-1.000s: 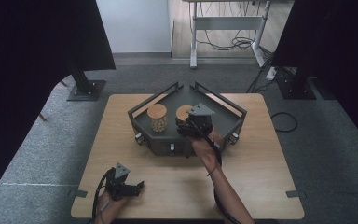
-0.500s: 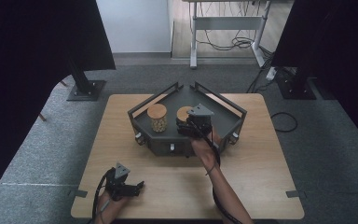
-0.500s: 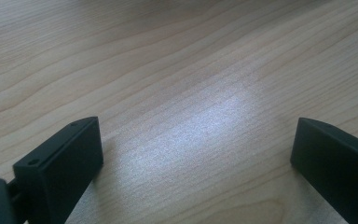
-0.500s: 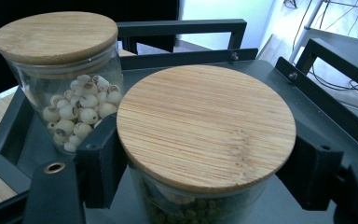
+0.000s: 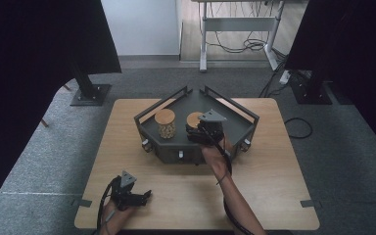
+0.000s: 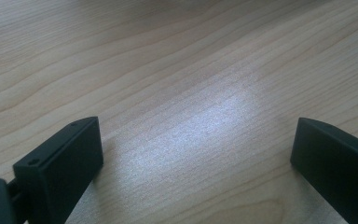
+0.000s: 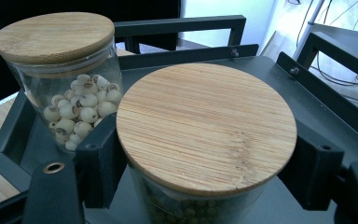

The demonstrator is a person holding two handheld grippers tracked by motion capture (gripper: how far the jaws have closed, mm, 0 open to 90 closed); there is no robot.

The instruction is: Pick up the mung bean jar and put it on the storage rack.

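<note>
A glass jar of green beans with a round bamboo lid (image 7: pixel 207 126) stands in the dark metal tray (image 7: pixel 289 70). My right gripper (image 7: pixel 207 163) is shut on it, with one finger (image 7: pixel 100 158) on each side of the glass just under the lid. In the high view the same jar (image 5: pixel 193 119) sits right of centre in the tray (image 5: pixel 237 127), under the right gripper (image 5: pixel 197 131). A second lidded jar (image 7: pixel 70 88), holding pale round seeds, stands just left of it (image 5: pixel 165 122). My left gripper (image 6: pixel 196 140) rests open over bare wood near the table's front left (image 5: pixel 144 196).
The tray has raised bar rails (image 5: pixel 164 100) around its back and sides and knobs along its front face (image 5: pixel 180 154). The wooden table (image 5: pixel 274 181) stretches around it. Black stands (image 5: pixel 90 90) and cables (image 5: pixel 298 127) lie on the floor beyond.
</note>
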